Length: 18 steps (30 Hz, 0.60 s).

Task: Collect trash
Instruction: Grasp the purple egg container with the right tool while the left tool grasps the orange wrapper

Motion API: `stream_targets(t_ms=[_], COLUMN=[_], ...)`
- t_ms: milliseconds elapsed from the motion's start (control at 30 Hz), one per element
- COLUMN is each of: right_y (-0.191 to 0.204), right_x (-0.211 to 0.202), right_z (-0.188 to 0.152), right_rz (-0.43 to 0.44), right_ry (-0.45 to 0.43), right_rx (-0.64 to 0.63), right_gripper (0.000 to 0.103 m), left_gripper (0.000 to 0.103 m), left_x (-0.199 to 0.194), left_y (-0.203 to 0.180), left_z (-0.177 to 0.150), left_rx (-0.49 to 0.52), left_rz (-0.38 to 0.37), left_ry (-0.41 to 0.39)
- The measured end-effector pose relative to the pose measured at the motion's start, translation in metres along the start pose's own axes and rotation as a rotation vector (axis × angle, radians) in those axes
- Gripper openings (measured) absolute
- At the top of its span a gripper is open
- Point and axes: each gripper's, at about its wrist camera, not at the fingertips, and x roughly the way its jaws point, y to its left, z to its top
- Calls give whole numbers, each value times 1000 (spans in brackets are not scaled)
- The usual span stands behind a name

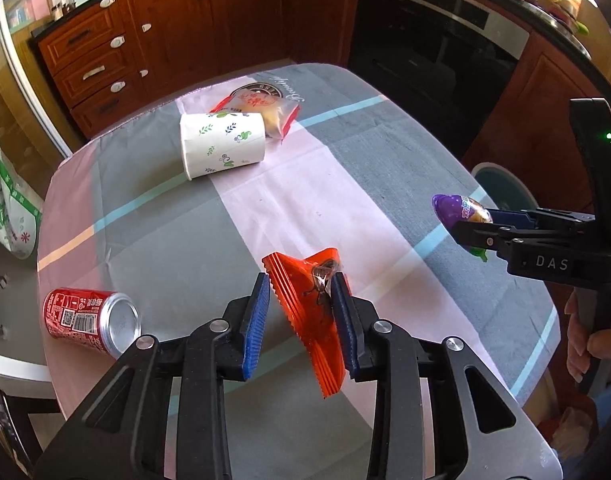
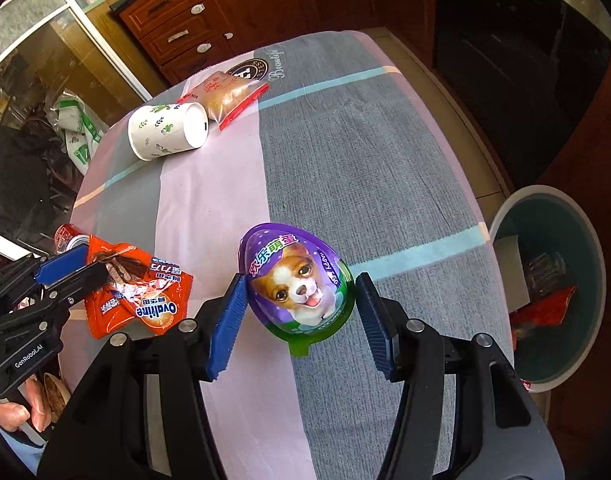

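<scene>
The orange wrapper (image 1: pixel 305 312) is a crinkled snack packet with serrated ends and "Ovaline" printed on its face; it stands on edge between the blue pads of the left gripper (image 1: pixel 301 320), touching the right pad only, with a gap at the left pad, so the gripper is spread. The egg (image 2: pixel 297 280) is a purple and green plastic shell with a puppy picture and a green tab at its base. It sits between the pads of the right gripper (image 2: pixel 301 312), the left pad against it; whether the right pad touches cannot be told.

On the table (image 1: pixel 385 184), covered in a grey and pink cloth with pale blue stripes, a red can (image 1: pixel 91 322) lies on its side near the left edge. A white paper cup (image 1: pixel 221 144) with leaf print lies on its side further off, touching a clear snack bag (image 1: pixel 273 114) with red edges.

Beside the table stands a bin (image 2: pixel 545 292) holding a red wrapper. Brown wooden cabinets (image 1: pixel 165 40) and a black oven (image 1: pixel 437 44) line the far wall.
</scene>
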Motion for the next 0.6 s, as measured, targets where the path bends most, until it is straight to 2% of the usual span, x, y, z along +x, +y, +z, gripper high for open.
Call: stream_targets(t_ms=[200,267,333,367,467,600], right_y=[-15,-19,-23,-25,-27,-29], right_x=[-11,-11,-11,-11,-11,-11], right_z=[-11,-15,-20,-22,-25,-29], right_rz=[10,16,23,25,33,42], right_ry=[-10,-4,4,7,11,16], right_rx=[27,38,48,51,55,62], right_gripper=[53,53,53,53,53,53], left_gripper=[29,32,40,47,51,64], left_x=[1,6,16,18,27,33], left_y=[-24,-27,-26,-26,-28,-35], left_z=[-9,-14,-20,-24,-38,-55], left_rx=[21,19,3,0,-14,-33], left_rz=[-24,-31,-56,-57,-86,-139], left_ry=[7,23,63,72,112,152])
